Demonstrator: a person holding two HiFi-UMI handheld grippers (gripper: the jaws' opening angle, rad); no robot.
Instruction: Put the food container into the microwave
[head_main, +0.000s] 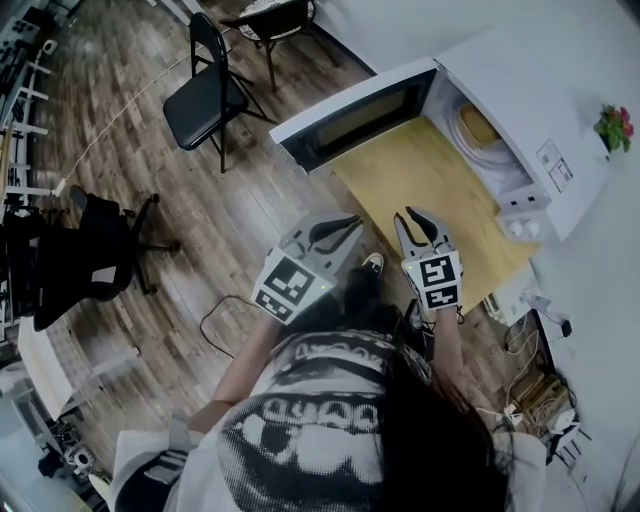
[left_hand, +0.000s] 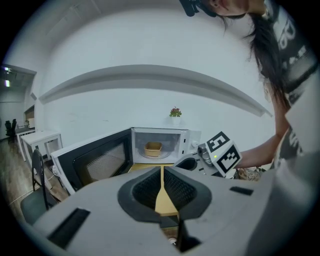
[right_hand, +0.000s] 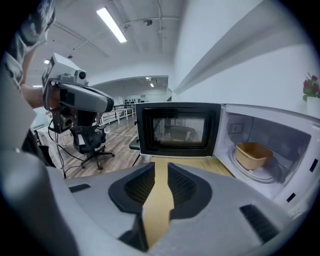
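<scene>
The tan food container sits on the turntable inside the white microwave. The microwave's black-framed door stands wide open to the left. Both grippers hang in front of the person, over the near edge of the wooden table, well short of the microwave. My left gripper is shut, with its pads meeting at the tips and nothing between them. My right gripper is open by a narrow gap and holds nothing.
A small potted plant stands on top of the microwave. On the wooden floor to the left are a black folding chair and a black office chair. A cable loops near the person's feet. More wires lie at the lower right.
</scene>
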